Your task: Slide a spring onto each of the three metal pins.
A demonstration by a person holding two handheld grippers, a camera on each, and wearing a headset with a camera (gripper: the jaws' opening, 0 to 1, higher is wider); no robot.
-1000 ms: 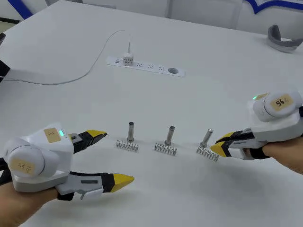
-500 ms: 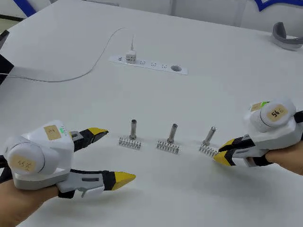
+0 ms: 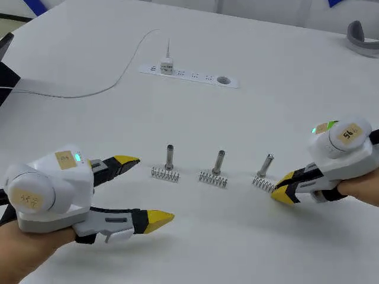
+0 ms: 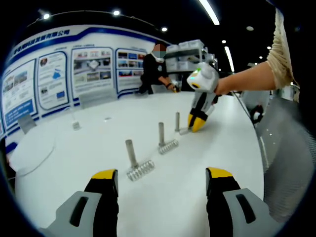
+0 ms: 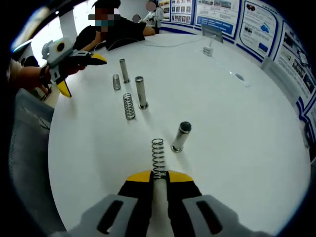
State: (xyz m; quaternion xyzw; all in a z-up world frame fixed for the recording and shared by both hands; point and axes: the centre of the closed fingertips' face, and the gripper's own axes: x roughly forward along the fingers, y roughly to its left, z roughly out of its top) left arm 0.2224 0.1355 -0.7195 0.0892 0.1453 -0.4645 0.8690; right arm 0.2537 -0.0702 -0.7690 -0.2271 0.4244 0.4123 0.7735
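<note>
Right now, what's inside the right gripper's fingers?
The near end of a spring, lying beside the last pin. The fingers of the right gripper hide how far it reaches in.

Three moving cameras, all on one row of pins.
Head view looks forward and down on the table [image 3: 266, 71] from above, row of pins [image 3: 219, 161] centred, mid distance. Left gripper view sits low, looking along the row end-on, right gripper [image 4: 194, 123] at 2 o'clock. Right gripper view looks back down the same row, closer, nearest spring [image 5: 158, 155] at 6 o'clock, left gripper [image 5: 81, 74] at 10 o'clock.
</note>
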